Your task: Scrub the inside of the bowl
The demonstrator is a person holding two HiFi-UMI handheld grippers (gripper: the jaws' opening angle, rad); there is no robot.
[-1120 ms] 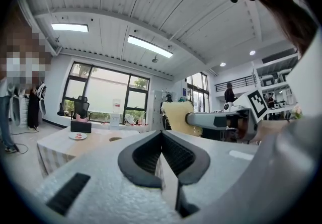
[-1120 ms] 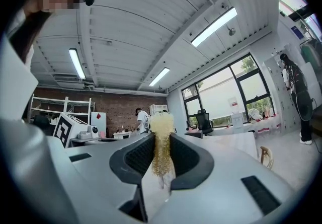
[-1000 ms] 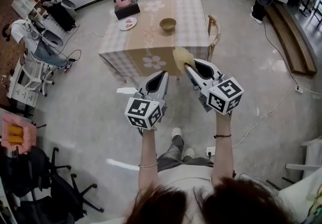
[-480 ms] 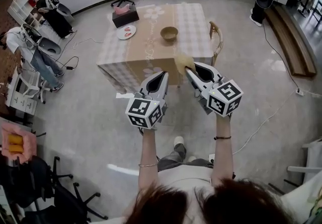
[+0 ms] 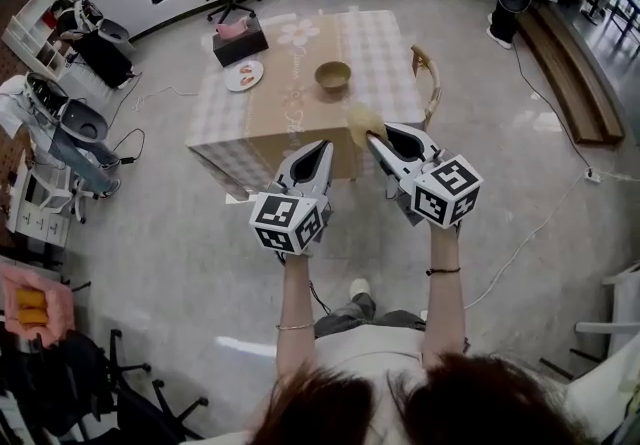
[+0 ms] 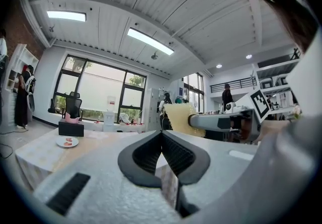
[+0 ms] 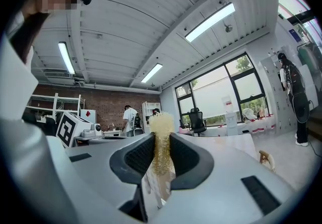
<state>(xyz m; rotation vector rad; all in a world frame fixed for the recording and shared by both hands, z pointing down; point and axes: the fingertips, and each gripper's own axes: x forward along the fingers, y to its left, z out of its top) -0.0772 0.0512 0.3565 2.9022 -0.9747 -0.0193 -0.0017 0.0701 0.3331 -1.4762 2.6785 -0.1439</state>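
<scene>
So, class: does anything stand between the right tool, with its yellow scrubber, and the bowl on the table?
Nothing visible does. From the right tool and its scrubber to the bowl the head view shows only bare tablecloth; the plate and tissue box sit off to the left.

Grey floor [image 5: 180, 233], brick wall [image 7: 100, 98], tall windows [image 6: 100, 89], ceiling strip lights [image 6: 150, 41].

Head cam looks steeply down; cams on left tongs [image 5: 324, 146] and right tongs [image 5: 372, 137] face level; all catch the far tabletop [image 5: 385, 48].
</scene>
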